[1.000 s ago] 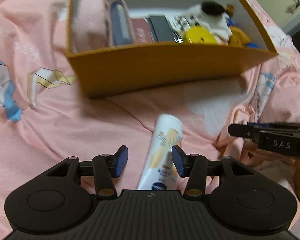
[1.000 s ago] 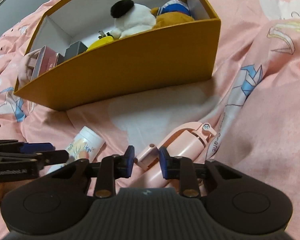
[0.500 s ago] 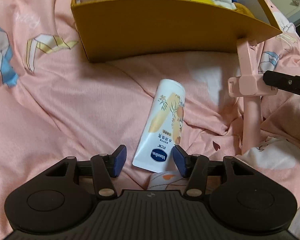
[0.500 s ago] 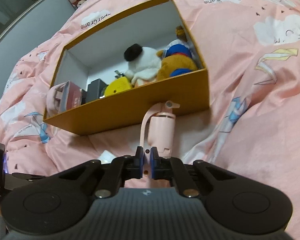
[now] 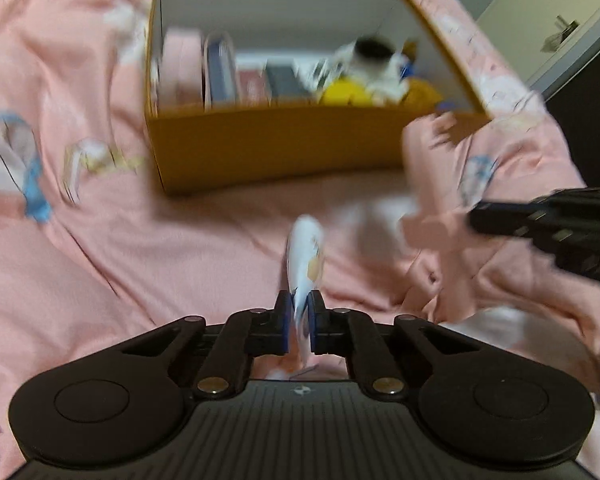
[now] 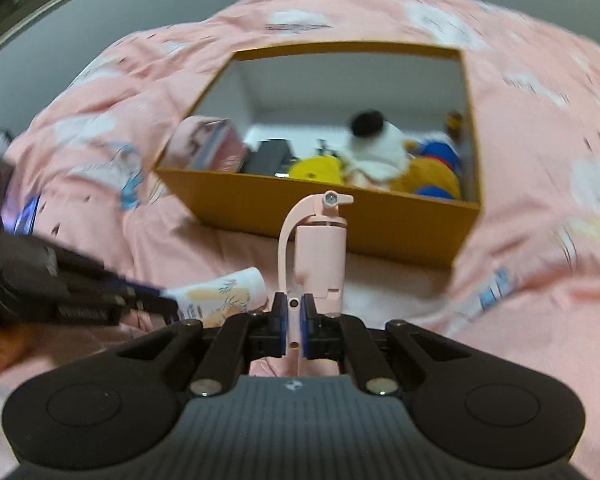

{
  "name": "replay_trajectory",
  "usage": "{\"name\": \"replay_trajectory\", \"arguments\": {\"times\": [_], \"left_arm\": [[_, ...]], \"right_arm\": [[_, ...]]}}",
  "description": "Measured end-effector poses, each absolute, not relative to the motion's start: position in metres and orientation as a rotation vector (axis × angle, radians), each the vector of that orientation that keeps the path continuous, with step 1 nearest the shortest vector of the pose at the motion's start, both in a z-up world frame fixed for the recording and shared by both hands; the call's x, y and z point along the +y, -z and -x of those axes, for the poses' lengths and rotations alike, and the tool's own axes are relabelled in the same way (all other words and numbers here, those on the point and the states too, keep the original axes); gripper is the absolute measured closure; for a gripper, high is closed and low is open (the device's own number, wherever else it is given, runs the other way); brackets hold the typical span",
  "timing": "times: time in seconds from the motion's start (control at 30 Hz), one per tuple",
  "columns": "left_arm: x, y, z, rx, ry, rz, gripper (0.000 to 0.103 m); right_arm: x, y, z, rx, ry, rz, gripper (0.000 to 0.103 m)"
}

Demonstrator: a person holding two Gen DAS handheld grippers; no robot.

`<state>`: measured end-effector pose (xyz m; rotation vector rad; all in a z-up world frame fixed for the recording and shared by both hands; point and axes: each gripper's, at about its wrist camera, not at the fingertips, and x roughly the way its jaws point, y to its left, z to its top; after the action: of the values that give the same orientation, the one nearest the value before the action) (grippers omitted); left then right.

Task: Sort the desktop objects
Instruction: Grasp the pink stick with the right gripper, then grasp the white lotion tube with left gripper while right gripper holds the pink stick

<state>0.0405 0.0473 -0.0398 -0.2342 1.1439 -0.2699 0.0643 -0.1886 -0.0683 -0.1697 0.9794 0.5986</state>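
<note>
My left gripper [image 5: 299, 322] is shut on the flat end of a white lotion tube [image 5: 306, 256] and holds it off the pink bedspread, nozzle end toward the orange box [image 5: 276, 148]. The tube also shows in the right wrist view [image 6: 220, 292], held by the left gripper [image 6: 168, 304]. My right gripper [image 6: 296, 322] is shut on a pink selfie stick [image 6: 320, 248] that points up toward the orange box [image 6: 340, 212]. In the left wrist view the selfie stick [image 5: 424, 184] is blurred, held by the right gripper [image 5: 476, 216].
The box holds a pink pouch [image 5: 180, 68], flat cases [image 5: 220, 72], a white plush [image 6: 376, 148], a yellow toy [image 6: 316, 168] and an orange plush [image 6: 432, 176]. A rumpled pink bedspread [image 5: 120, 248] lies all around. A door [image 5: 560, 20] stands at the far right.
My left gripper has closed on the lotion tube and lifted it. My right gripper has risen with the selfie stick and now looks down into the box.
</note>
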Motion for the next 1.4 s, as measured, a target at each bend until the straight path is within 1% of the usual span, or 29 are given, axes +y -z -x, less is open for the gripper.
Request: {"name": "replay_trajectory", "arguments": {"times": [0.07,0.17,0.23,0.37,0.4,0.43,0.47,0.53,0.57,0.67,0.8,1.0,1.03,1.1,1.13,1.17,1.2,1.23,1.27,1.3,1.4], "left_arm": [[0.054,0.026,-0.037,1.105,0.267,0.238,0.099],[0.050,0.011,-0.039,1.057,0.271,0.235,0.099],[0.045,0.013,-0.046,1.039,0.255,0.227,0.099],[0.044,0.020,-0.047,1.087,0.242,0.231,0.096],[0.045,0.023,-0.046,1.112,0.236,0.236,0.086],[0.047,0.027,-0.047,1.132,0.216,0.241,0.080],[0.051,0.033,-0.046,1.157,0.183,0.252,0.070],[0.061,0.046,-0.049,1.221,0.118,0.301,0.057],[0.066,0.052,-0.050,1.246,0.102,0.339,0.050],[0.075,0.067,-0.052,1.307,0.076,0.447,0.048],[0.074,0.079,-0.054,1.347,0.065,0.463,0.046],[0.063,0.091,-0.060,1.381,0.079,0.429,0.046],[0.061,0.091,-0.060,1.376,0.075,0.423,0.049],[0.057,0.090,-0.059,1.365,0.076,0.393,0.062],[0.055,0.089,-0.058,1.359,0.077,0.381,0.064],[0.053,0.088,-0.057,1.354,0.078,0.370,0.068],[0.052,0.087,-0.056,1.347,0.079,0.354,0.074],[0.049,0.084,-0.055,1.334,0.085,0.337,0.077],[0.047,0.081,-0.053,1.316,0.100,0.329,0.083],[0.044,0.077,-0.051,1.290,0.126,0.322,0.087],[0.034,0.059,-0.046,1.184,0.197,0.289,0.090]], "right_arm": [[-0.181,0.071,-0.067,0.977,-0.619,0.210,0.097],[-0.165,0.083,-0.070,0.981,-0.647,0.282,0.097],[-0.157,0.091,-0.072,0.989,-0.667,0.309,0.097],[-0.149,0.111,-0.079,1.026,-0.659,0.332,0.095],[-0.148,0.115,-0.079,1.033,-0.648,0.336,0.095],[-0.149,0.118,-0.080,1.036,-0.635,0.339,0.097],[-0.149,0.120,-0.079,1.035,-0.624,0.344,0.097],[-0.151,0.120,-0.079,1.032,-0.615,0.333,0.097],[-0.153,0.120,-0.079,1.035,-0.613,0.320,0.097],[-0.157,0.119,-0.079,1.036,-0.605,0.289,0.095],[-0.158,0.119,-0.079,1.035,-0.608,0.246,0.093],[-0.158,0.122,-0.079,1.040,-0.607,0.232,0.088],[-0.158,0.123,-0.079,1.040,-0.605,0.232,0.088],[-0.158,0.124,-0.078,1.039,-0.599,0.233,0.088],[-0.159,0.124,-0.078,1.037,-0.597,0.229,0.088],[-0.160,0.124,-0.077,1.036,-0.595,0.222,0.088],[-0.162,0.124,-0.078,1.037,-0.592,0.212,0.088],[-0.163,0.124,-0.078,1.038,-0.587,0.204,0.088],[-0.164,0.124,-0.079,1.039,-0.583,0.199,0.088],[-0.165,0.125,-0.079,1.041,-0.579,0.193,0.088],[-0.167,0.125,-0.080,1.045,-0.582,0.180,0.088]]}}
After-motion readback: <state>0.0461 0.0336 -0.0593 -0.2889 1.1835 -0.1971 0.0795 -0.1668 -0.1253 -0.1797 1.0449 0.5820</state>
